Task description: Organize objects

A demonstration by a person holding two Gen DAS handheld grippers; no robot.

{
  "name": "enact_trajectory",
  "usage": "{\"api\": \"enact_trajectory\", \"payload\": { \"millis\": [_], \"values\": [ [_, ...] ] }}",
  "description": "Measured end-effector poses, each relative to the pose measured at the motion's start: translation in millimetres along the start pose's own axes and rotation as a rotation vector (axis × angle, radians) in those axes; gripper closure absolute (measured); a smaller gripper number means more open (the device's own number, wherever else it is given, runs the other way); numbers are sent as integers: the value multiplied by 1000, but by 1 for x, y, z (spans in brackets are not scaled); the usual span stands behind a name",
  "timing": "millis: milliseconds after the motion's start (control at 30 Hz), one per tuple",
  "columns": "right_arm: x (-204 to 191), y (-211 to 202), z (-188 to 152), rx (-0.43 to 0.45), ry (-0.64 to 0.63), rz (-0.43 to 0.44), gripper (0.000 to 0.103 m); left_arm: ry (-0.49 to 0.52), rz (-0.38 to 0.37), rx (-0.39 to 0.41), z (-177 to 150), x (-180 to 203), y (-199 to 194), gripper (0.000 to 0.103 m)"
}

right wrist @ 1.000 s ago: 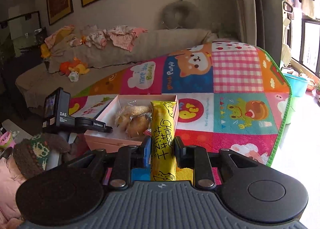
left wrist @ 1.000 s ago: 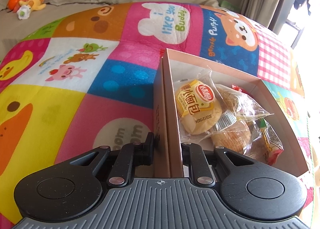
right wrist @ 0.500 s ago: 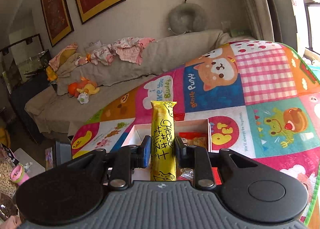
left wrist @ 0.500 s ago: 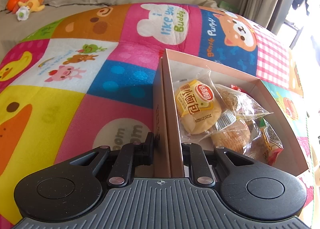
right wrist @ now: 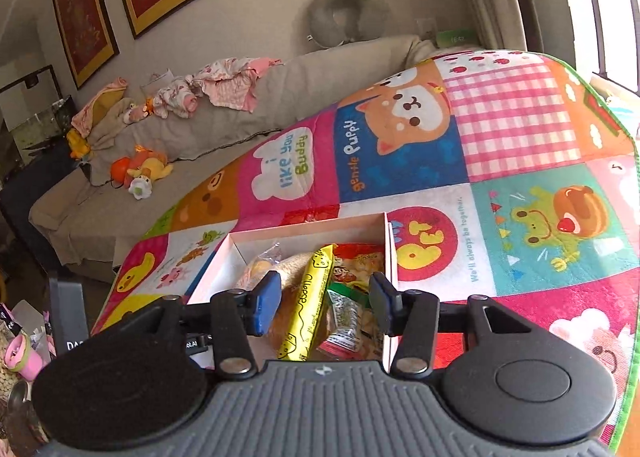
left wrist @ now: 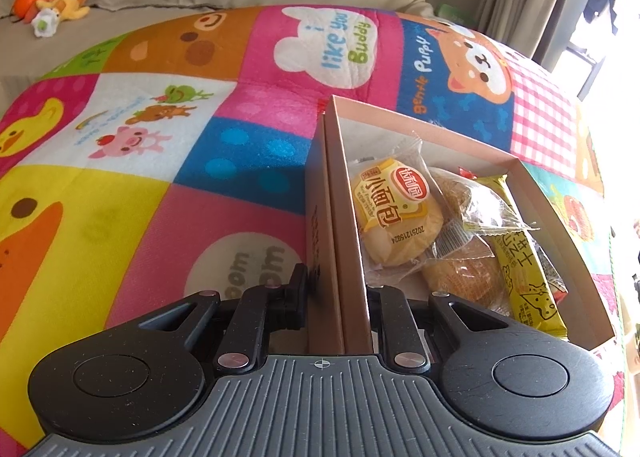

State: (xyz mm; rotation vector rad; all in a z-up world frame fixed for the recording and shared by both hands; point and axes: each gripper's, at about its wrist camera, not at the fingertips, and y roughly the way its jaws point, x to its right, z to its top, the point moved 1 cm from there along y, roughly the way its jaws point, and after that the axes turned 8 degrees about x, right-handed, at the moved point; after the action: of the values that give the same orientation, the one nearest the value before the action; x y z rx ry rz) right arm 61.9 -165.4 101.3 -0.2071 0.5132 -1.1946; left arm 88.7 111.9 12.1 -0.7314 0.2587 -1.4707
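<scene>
A pink cardboard box (left wrist: 472, 137) sits on the colourful play mat. My left gripper (left wrist: 338, 289) is shut on the box's near side wall (left wrist: 340, 217). Inside lie a yellow bread bun pack (left wrist: 394, 209), other wrapped buns (left wrist: 460, 273) and a yellow cheese stick pack (left wrist: 524, 269). In the right wrist view the box (right wrist: 312, 227) lies just ahead and below. My right gripper (right wrist: 326, 303) is open and empty above it. The cheese stick (right wrist: 310, 301) rests on the snacks between the fingers' line of sight.
The play mat (right wrist: 520, 197) spreads right and far. A beige sofa (right wrist: 120, 193) with plush toys (right wrist: 140, 171) and clothes lies at the back left. A black device (right wrist: 68, 317) and a pink cup (right wrist: 18, 353) sit at the left edge.
My right gripper has opened and let go of the cheese stick, which now lies in the box. The right view has tilted down over the box. The left gripper has held still.
</scene>
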Motion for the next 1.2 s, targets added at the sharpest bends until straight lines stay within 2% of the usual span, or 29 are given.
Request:
{"api": "enact_trajectory", "payload": {
  "millis": [133,233,300,367,467,567,600,667,700,767,833,900,967,1033,1100,1133,1200],
  "values": [
    [5,-6,-11,-12,-52,-15,36,-2,1,-2,-1,0,0,84],
    [1,-8,-29,-50,-135,13,32,2,9,-5,0,1,0,84],
    [-5,-6,-46,-94,-219,30,32,11,14,-13,2,5,3,85],
    [-6,-1,-59,-115,-277,-6,35,43,26,-18,9,16,12,87],
    [6,7,-58,-92,-229,-37,36,79,-2,-39,33,43,46,84],
    [18,25,-40,-51,-219,-142,38,184,-11,-28,56,73,89,87],
    [22,32,-35,-38,-229,-174,38,221,16,-18,62,79,100,83],
    [33,51,-24,-24,-231,-230,38,270,85,-13,72,82,117,66],
    [38,60,-20,-23,-226,-243,37,272,94,-10,76,78,121,54],
    [46,73,-17,-29,-222,-249,34,269,54,-5,78,69,125,50],
    [51,79,-17,-8,-232,-247,22,294,39,-9,78,69,124,50],
    [50,80,-17,9,-255,-252,19,320,59,13,78,73,113,54],
    [49,77,-19,21,-269,-274,19,340,57,91,75,76,87,55],
    [49,68,-21,31,-263,-283,12,365,74,199,68,80,52,51],
    [52,47,-25,23,-226,-244,0,400,102,329,54,86,9,53],
    [53,38,-29,20,-215,-231,0,398,105,387,46,87,-14,55],
    [49,18,-41,-17,-219,-217,0,348,47,413,27,86,-50,55]
  ]
}}
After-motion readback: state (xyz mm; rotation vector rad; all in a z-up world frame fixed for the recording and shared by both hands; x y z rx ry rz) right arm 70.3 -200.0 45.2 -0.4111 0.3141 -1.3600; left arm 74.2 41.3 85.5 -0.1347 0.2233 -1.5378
